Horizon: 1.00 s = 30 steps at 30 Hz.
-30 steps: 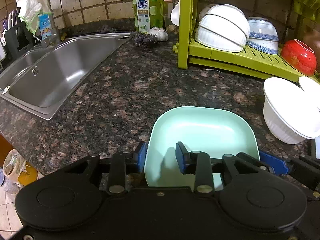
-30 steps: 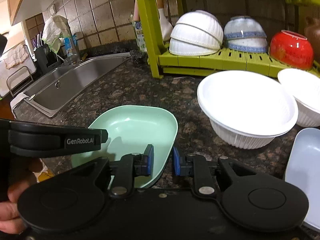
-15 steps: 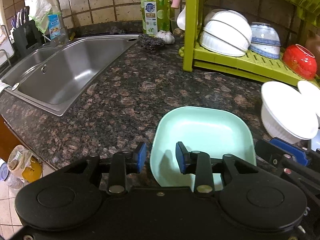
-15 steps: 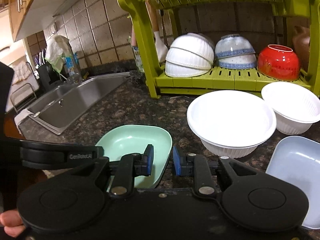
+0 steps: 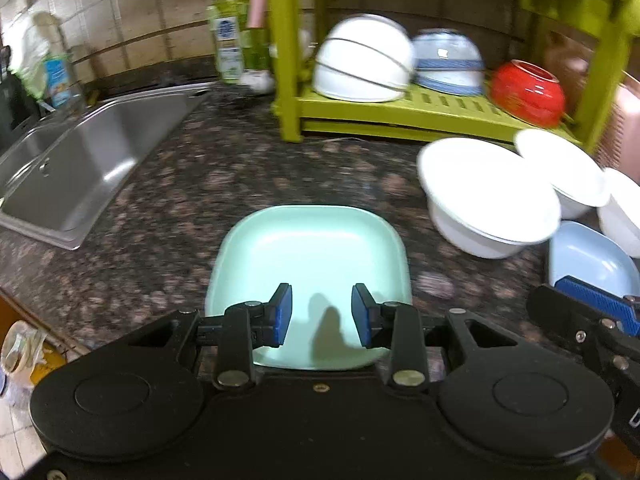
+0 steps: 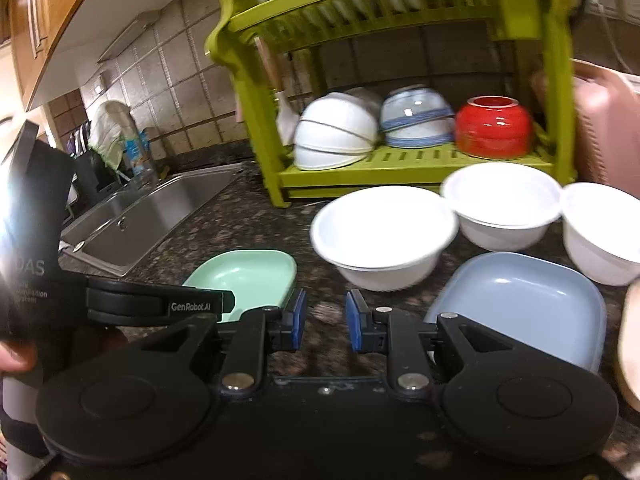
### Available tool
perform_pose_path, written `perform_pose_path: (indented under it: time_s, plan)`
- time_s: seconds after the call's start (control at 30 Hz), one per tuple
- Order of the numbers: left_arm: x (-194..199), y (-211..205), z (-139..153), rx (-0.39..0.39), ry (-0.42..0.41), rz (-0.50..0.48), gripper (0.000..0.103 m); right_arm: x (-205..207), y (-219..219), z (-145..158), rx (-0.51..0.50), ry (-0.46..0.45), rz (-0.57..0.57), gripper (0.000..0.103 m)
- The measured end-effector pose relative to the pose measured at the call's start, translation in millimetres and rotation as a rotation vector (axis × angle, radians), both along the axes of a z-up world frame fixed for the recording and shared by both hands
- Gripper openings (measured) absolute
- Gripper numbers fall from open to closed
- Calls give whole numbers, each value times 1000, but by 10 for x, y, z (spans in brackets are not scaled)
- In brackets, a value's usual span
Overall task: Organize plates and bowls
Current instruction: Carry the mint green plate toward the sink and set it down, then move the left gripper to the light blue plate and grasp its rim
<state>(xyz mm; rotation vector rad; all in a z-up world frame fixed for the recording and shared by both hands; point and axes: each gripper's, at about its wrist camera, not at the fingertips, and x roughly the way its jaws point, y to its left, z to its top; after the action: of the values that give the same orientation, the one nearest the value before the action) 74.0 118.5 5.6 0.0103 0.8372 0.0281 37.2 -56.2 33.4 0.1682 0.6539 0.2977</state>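
Granite counter (image 5: 192, 184) carries the mint-green plate (image 5: 308, 256), which we see lying flat just ahead of and partly under the left gripper (image 5: 321, 314), jaws parted and empty. We hold the right gripper (image 6: 326, 320) likewise apart over bare counter, between the green plate and a blue plate (image 6: 520, 300). Beyond it sit white bowls (image 6: 384, 236), then the green rack (image 6: 400, 164).

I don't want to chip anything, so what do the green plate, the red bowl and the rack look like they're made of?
Green plate: matte, even pastel with soft rounded corners, probably plastic or melamine.
Red bowl: glossy with sharp highlights, likely glazed ceramic.
Rack: uniform lime green, moulded slats, looks like plastic.
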Motion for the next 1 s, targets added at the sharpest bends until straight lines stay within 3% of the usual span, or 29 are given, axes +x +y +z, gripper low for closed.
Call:
perform_pose_path:
  time_s: [0.27, 0.53, 1.0]
  plan:
    - [-81, -407, 15, -2, -27, -123, 43, -152, -522, 17, -22, -26, -122, 25]
    - [-99, -823, 0, -31, -4, -235, 43, -220, -922, -65, -72, 5, -256, 28]
    - [-44, -1244, -29, -64, -19, -344, 43, -154, -1195, -154, -91, 24, -334, 28]
